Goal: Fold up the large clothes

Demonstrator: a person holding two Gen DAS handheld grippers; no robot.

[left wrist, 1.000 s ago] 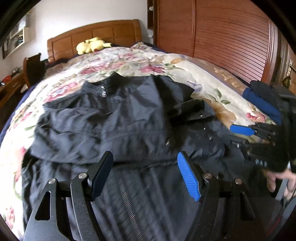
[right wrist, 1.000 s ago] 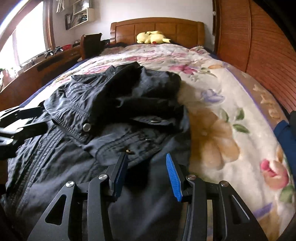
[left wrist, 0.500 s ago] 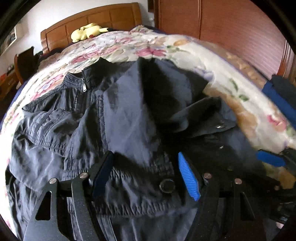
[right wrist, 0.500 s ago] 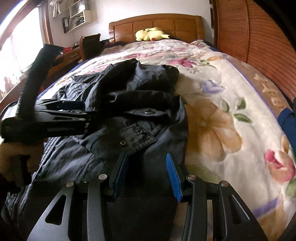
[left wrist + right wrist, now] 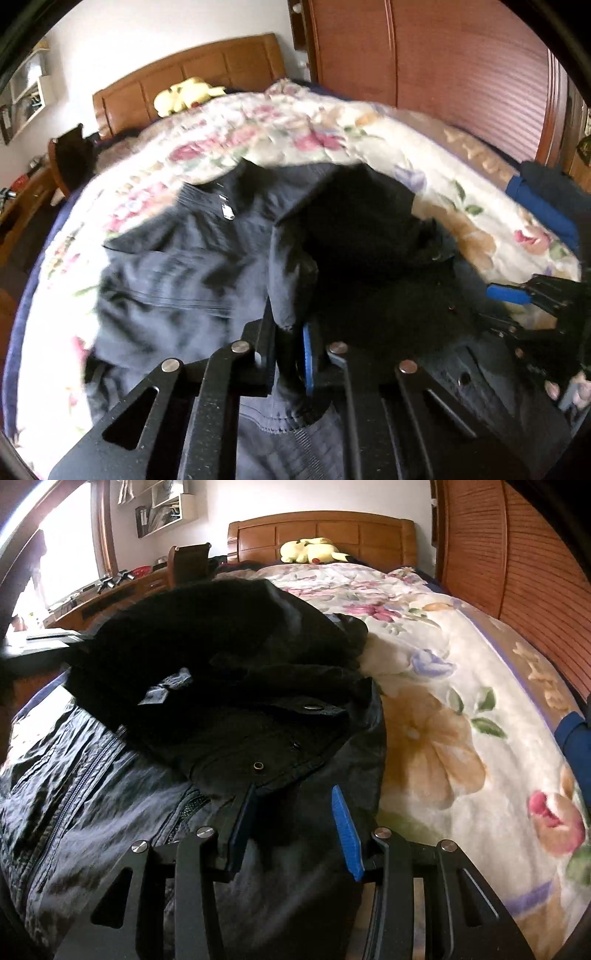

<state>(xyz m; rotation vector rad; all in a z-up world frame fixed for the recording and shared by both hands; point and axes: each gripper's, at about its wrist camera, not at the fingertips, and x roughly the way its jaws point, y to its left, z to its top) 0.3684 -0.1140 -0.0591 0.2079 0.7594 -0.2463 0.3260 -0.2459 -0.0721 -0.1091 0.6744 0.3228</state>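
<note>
A dark navy jacket [image 5: 177,266] lies spread on the floral quilt [image 5: 295,140], zip side up. My left gripper [image 5: 290,332] is closing, and its pads pinch a fold of the jacket's sleeve or flap, which stands up from the pads. In the right wrist view that raised fold [image 5: 203,627] bulges over the jacket [image 5: 92,775], and the left gripper is hidden behind it. My right gripper [image 5: 293,794] rests low over the jacket's right edge, jaws apart, pads not pressing on cloth. It also shows as the right gripper [image 5: 498,308] at the far right.
A yellow plush toy [image 5: 310,550] lies by the wooden headboard [image 5: 321,531]. Folded blue and dark clothes [image 5: 539,206] sit at the bed's right edge. A slatted wooden wardrobe [image 5: 461,74] stands to the right, a desk [image 5: 110,590] and chair to the left.
My left gripper went from wide open over the jacket to closed on a fold of it and has lifted that fold. The right gripper has stayed in place.
</note>
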